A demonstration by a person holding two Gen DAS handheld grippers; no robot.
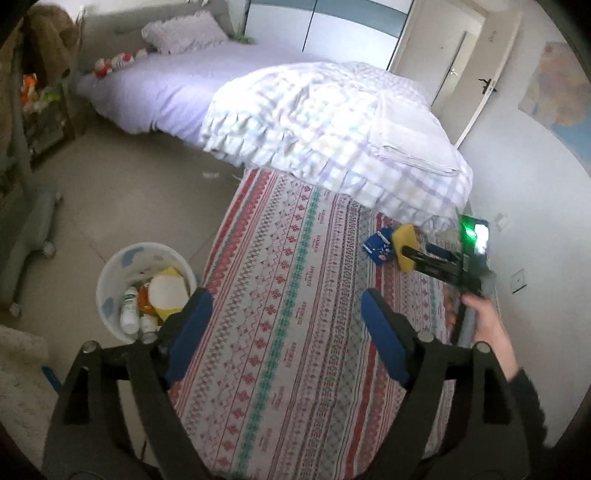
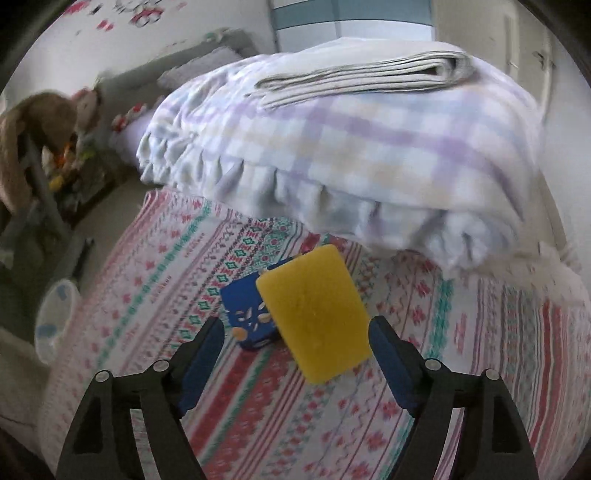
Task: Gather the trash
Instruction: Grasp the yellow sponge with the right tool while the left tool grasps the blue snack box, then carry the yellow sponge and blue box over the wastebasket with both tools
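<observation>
Left wrist view: left tongs (image 1: 286,314) spread wide, nothing between the blue pads, hanging over the patterned rug (image 1: 295,258). Just left of them stands a white trash bin (image 1: 110,280) on the tiled floor (image 1: 122,192); inside it lie small white bottles (image 1: 129,306), a yellow piece and a round white lid. Only this view shows the bin's contents.

Same view, right side: a hand (image 1: 484,321) grips the handle of the right tongs (image 1: 415,253), whose black fingers reach toward a yellow sponge (image 1: 404,240) and a blue carton (image 1: 380,245) on the rug near the bed's foot. A green light glows on that tool.

Right wrist view: right tongs (image 2: 295,343) wide open, holding nothing. The yellow sponge (image 2: 317,310) sits just ahead, between the two fingers' lines but clear of both pads; it overlaps the blue carton (image 2: 247,314), which lies to its left. Whether the sponge rests on the carton or only covers it, cannot tell. The bin (image 2: 55,317) shows only as a blurred rim at far left.

Surroundings: bed (image 1: 166,85) with a checked quilt (image 2: 351,147) overhanging the rug close behind the sponge; folded cloth (image 2: 369,77) atop the quilt; a pillow (image 1: 184,31) at the headboard; an open door (image 1: 443,48) beyond.
</observation>
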